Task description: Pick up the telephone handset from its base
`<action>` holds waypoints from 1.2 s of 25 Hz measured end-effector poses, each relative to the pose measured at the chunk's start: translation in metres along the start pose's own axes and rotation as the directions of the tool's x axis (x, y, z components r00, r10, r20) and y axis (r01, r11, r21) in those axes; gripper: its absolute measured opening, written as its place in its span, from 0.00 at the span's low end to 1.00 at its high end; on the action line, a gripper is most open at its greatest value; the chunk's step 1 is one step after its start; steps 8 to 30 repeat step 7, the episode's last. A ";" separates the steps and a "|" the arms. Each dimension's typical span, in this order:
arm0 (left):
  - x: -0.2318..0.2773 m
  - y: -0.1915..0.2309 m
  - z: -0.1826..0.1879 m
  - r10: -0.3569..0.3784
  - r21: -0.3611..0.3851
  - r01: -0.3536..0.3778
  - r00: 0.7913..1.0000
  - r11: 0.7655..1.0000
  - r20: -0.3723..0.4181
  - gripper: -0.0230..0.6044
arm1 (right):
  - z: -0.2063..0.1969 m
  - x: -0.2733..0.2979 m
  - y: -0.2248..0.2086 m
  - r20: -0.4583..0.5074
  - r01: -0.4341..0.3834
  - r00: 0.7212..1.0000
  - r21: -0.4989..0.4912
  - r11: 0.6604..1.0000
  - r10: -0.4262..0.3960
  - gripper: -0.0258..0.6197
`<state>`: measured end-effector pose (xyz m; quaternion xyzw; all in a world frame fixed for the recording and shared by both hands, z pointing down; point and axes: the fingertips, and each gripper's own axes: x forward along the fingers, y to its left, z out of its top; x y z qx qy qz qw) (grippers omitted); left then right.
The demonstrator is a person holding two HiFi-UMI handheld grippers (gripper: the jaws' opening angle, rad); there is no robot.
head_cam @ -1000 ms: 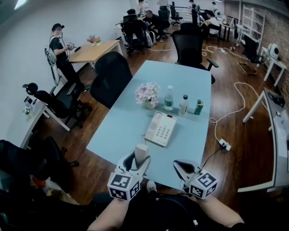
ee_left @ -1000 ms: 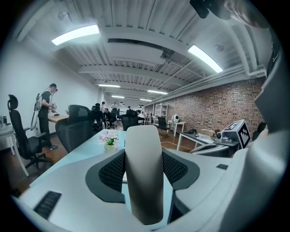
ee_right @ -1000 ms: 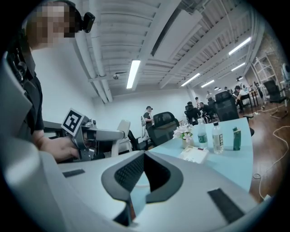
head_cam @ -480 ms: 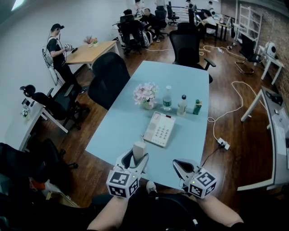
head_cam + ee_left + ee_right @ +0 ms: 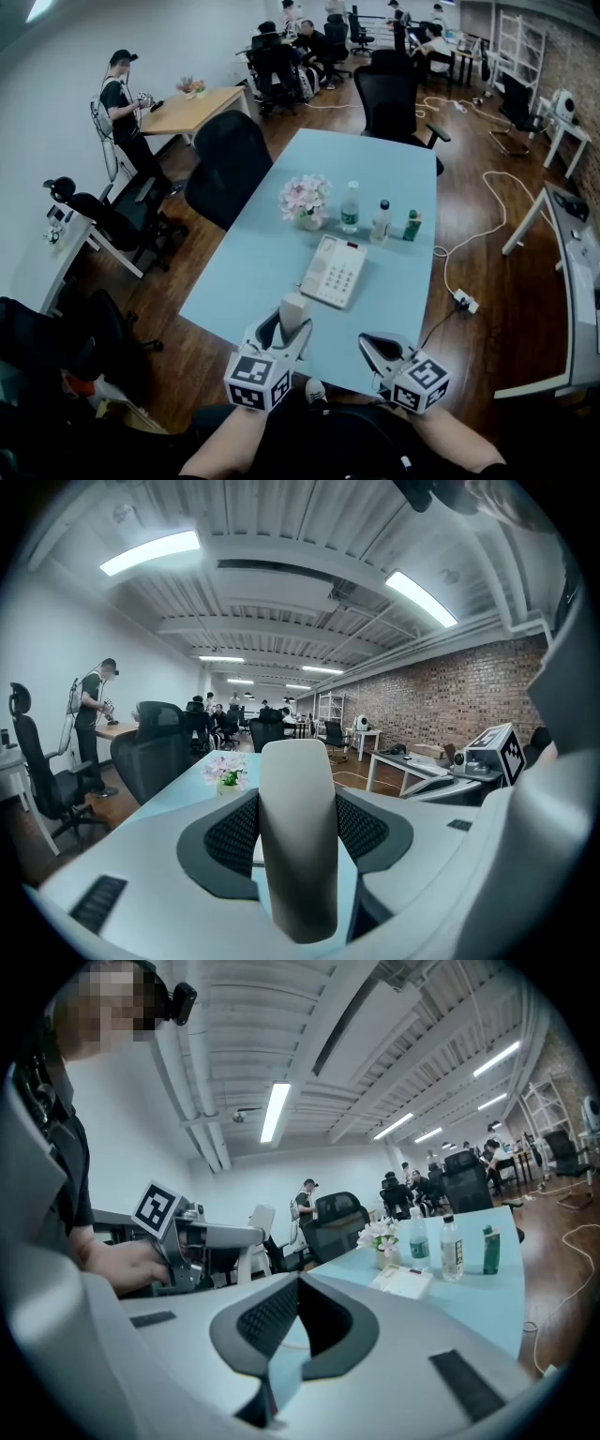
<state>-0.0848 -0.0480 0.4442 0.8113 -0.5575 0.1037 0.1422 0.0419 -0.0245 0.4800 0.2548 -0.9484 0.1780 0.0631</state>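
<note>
At the near edge of the counter [image 5: 251, 274], the left hand-held gripper [image 5: 286, 331] is clamping the telephone handset [image 5: 293, 307] upright, long axis along its jaws, clear of the base [image 5: 333, 270] just ahead, while the right hand-held gripper [image 5: 373, 345] is idling, apparently closed and empty.

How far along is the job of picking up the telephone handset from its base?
Done: the handset is off the telephone base, which sits on the blue table. In hand: the left hand-held gripper is shut on the handset, upright above the table's near edge. The right hand-held gripper is shut, empty. Left: nothing visible.
</note>
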 end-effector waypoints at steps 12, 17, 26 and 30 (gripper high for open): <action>0.003 0.002 0.003 -0.004 0.013 0.004 1.000 1.000 0.000 0.42 | 0.001 0.001 -0.002 0.003 0.004 1.000 0.000 1.000 -0.004 0.06; 0.003 0.002 0.003 -0.004 0.013 0.004 1.000 1.000 0.000 0.42 | 0.001 0.001 -0.002 0.003 0.004 1.000 0.000 1.000 -0.004 0.06; 0.003 0.002 0.003 -0.004 0.013 0.004 1.000 1.000 0.000 0.42 | 0.001 0.001 -0.002 0.003 0.004 1.000 0.000 1.000 -0.004 0.06; 0.003 0.002 0.003 -0.004 0.013 0.004 1.000 1.000 0.000 0.42 | 0.001 0.001 -0.002 0.003 0.004 1.000 0.000 1.000 -0.004 0.06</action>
